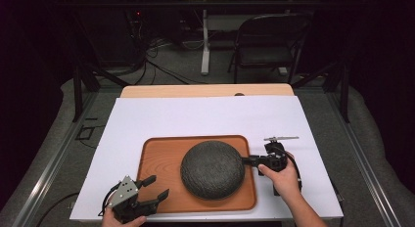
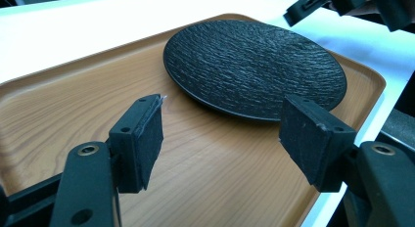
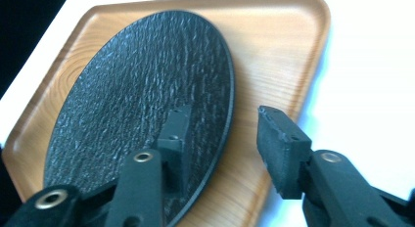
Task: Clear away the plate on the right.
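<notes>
Right hand-held gripper (image 3: 220, 139) spread wide astride the right rim of the black textured plate (image 1: 213, 169), one pad over it, one outside; nothing pinched yet. Plate lying right of centre in the wooden tray (image 1: 159, 161) near the tabletop's (image 1: 205, 117) front edge. Left hand-held gripper (image 1: 154, 186) wide, empty, over the tray's front-left corner. Best to seat the rim deep, then squeeze squarely.

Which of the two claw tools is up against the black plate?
The right gripper: its jaws straddle the dark plate's rim. The left gripper hangs open over bare tray.
</notes>
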Demonstrator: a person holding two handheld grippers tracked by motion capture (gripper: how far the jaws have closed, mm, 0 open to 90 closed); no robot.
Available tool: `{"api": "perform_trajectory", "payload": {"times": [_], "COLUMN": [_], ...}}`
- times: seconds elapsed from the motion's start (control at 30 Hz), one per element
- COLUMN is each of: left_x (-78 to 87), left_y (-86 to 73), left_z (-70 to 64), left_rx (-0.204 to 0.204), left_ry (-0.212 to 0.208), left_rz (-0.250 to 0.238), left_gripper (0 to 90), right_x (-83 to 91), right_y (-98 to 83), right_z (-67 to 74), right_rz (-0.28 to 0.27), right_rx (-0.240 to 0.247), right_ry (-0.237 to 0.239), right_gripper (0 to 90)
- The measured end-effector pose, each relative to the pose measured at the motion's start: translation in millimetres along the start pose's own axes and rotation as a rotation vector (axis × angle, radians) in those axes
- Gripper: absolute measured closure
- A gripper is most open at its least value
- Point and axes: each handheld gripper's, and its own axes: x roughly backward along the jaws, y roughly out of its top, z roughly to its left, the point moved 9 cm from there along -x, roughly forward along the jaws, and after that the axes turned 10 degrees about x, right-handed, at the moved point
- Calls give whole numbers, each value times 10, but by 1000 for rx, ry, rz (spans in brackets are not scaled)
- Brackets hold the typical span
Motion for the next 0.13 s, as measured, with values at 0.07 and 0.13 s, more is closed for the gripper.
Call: {"api": "perform_trajectory", "payload": {"times": [0.07, 0.13], "left_x": [-4, -8], "left_y": [-2, -3], "left_z": [5, 5], "left_rx": [2, 5], "left_ry": [3, 2], "left_rz": [2, 3], "left_gripper": [328, 328], "right_x": [79, 152], "right_y": [-17, -25], "right_z": [-2, 7], "right_rz": [-30, -69], "right_rx": [0, -17], "right_ry": [-5, 6], "right_gripper": [539, 527]}}
